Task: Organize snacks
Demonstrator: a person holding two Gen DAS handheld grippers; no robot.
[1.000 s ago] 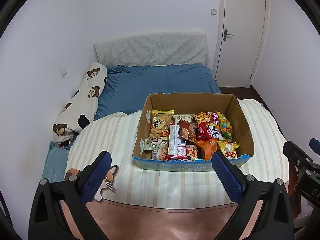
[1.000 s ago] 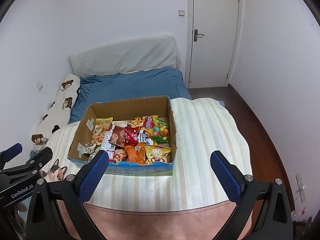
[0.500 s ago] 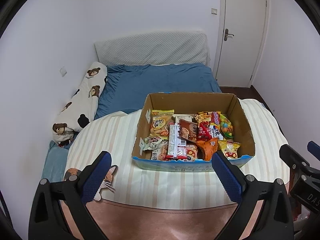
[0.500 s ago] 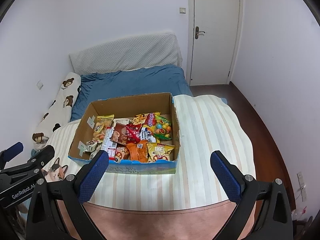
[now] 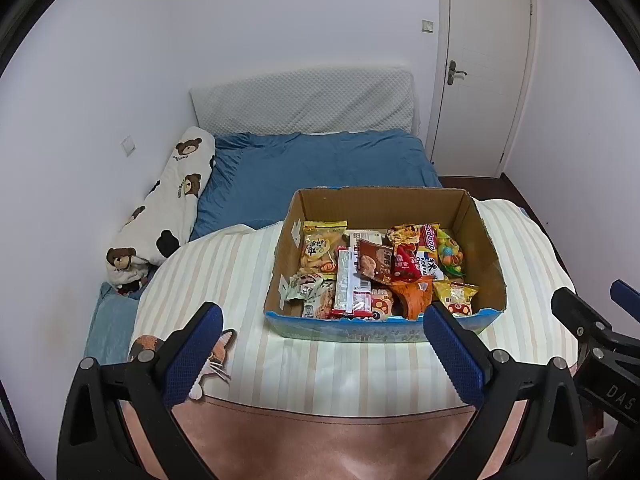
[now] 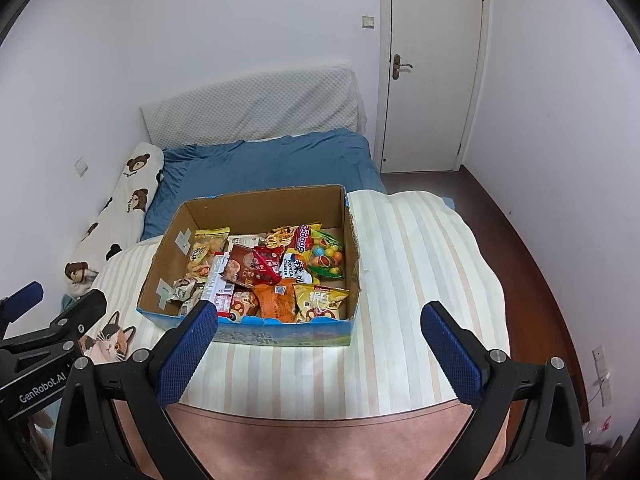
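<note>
A cardboard box [image 5: 384, 204] sits on a striped blanket on the bed; it also shows in the right wrist view [image 6: 264, 204]. It holds several snack packets, among them an orange packet [image 5: 412, 298], a yellow packet [image 6: 322, 300] and a red packet [image 6: 266, 264]. My left gripper [image 5: 322, 344] is open and empty, in front of the box. My right gripper [image 6: 320, 344] is open and empty, in front of the box's near right corner. Each gripper shows at the edge of the other's view.
The striped blanket [image 6: 420, 264] spreads right of the box. A bear-print pillow [image 5: 168, 204] lies along the left wall. Blue bedding [image 5: 320, 168] lies behind the box. A closed door [image 6: 432, 68] stands at the back right. Dark floor [image 6: 520, 232] is on the right.
Both grippers have moved slightly nearer to the box; in the right wrist view the box has grown and shifted right. Both stay open and empty.
</note>
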